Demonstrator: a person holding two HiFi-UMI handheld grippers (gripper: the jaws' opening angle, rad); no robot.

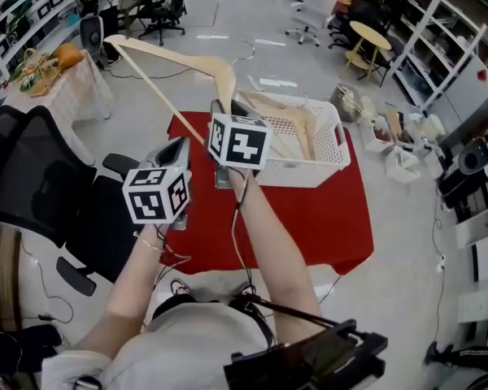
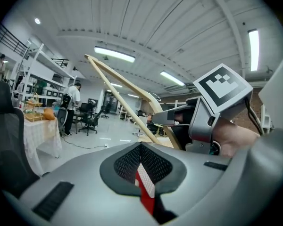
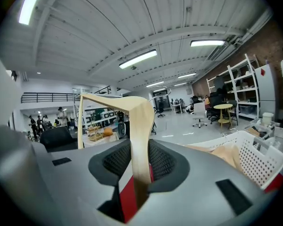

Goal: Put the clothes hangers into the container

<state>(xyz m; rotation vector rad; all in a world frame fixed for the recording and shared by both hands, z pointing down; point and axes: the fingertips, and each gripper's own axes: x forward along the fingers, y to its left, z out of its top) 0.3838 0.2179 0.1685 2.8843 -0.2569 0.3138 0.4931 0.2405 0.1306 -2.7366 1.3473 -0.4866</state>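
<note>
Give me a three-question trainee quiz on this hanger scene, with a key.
1. Multiple choice: what is the right gripper clamped on?
A) a wooden hanger
B) a cable
C) a chair arm
2. True or false: the white basket on the red cloth is empty.
3. Short answer: is the wooden hanger already inside the white basket?

Key
1. A.
2. False: other hangers lie in it.
3. No. In the head view it is raised in the air, left of the white basket.
</note>
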